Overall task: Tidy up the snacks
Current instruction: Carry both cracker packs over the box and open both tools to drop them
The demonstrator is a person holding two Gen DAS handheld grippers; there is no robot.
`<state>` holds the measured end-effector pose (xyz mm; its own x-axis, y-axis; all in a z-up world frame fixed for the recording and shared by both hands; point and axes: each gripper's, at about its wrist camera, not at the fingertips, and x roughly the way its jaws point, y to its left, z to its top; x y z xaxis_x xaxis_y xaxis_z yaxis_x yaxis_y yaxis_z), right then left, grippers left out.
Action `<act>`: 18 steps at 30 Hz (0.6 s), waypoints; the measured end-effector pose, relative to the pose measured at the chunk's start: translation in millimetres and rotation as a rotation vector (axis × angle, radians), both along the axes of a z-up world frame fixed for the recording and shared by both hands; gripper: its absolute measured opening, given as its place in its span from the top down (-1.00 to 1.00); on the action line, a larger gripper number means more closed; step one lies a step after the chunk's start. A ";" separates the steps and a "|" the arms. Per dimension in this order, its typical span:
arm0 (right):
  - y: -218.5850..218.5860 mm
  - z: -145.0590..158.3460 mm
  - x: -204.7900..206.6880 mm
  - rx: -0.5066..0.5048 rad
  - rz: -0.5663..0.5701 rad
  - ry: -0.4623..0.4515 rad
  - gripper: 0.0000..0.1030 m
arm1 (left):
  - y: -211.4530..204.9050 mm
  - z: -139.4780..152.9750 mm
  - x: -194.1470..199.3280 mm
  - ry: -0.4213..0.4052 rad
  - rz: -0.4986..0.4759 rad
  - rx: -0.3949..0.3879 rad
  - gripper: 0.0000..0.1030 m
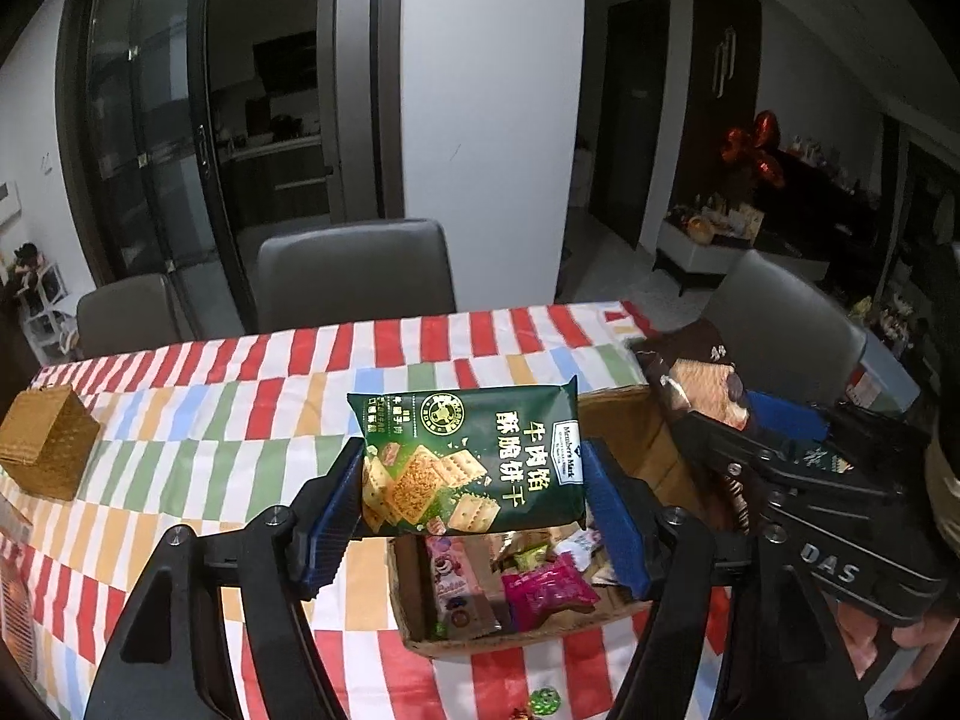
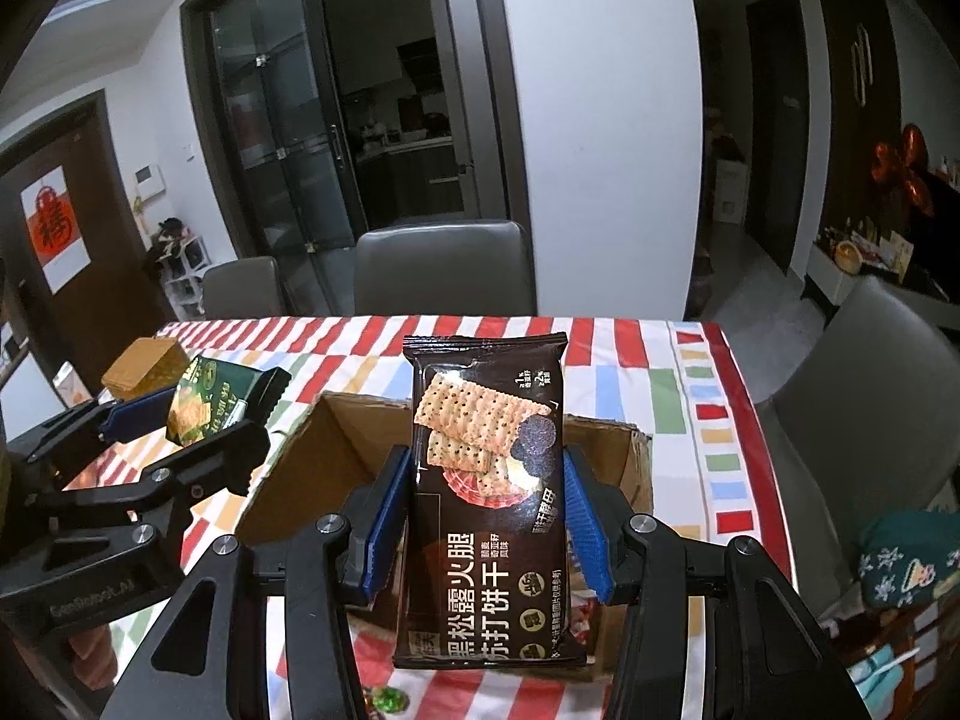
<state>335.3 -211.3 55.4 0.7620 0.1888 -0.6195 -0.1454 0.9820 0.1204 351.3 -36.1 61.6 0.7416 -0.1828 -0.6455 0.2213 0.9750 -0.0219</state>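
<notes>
My left gripper [image 1: 474, 480] is shut on a green cracker packet [image 1: 471, 459] and holds it above the open cardboard box [image 1: 624, 426]. My right gripper [image 2: 486, 510] is shut on a dark brown cracker packet [image 2: 486, 480], held upright over the same box [image 2: 336, 456]. In the left wrist view the right gripper [image 1: 738, 414] and its brown packet [image 1: 696, 378] show at the right. In the right wrist view the left gripper [image 2: 180, 420] with the green packet [image 2: 210, 402] shows at the left. Small wrapped snacks [image 1: 540, 588] lie inside the box.
The table has a striped red, green, blue and orange cloth [image 1: 240, 420]. A woven basket [image 1: 45, 441] stands at its far left. A small wrapped candy [image 1: 543, 702] lies near the front edge. Grey chairs [image 1: 354, 276] stand behind and to the right [image 2: 864, 384].
</notes>
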 end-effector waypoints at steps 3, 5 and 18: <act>-0.8 -1.4 3.3 -0.013 -0.020 0.006 -0.26 | -0.9 -4.2 3.4 0.008 0.022 0.030 -0.57; -2.3 -0.9 -0.1 -0.022 -0.033 -0.008 -0.27 | 0.9 -6.5 -0.9 0.005 0.030 0.036 -0.58; 16.1 -2.2 -68.2 -0.107 0.037 -0.085 -0.27 | 13.3 -2.6 -83.6 -0.082 0.042 0.109 -0.66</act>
<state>267.1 -195.2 53.2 0.8061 0.1539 -0.5714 -0.1868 0.9824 0.0011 267.7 -22.8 59.1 0.7984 -0.0826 -0.5965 0.1767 0.9791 0.1008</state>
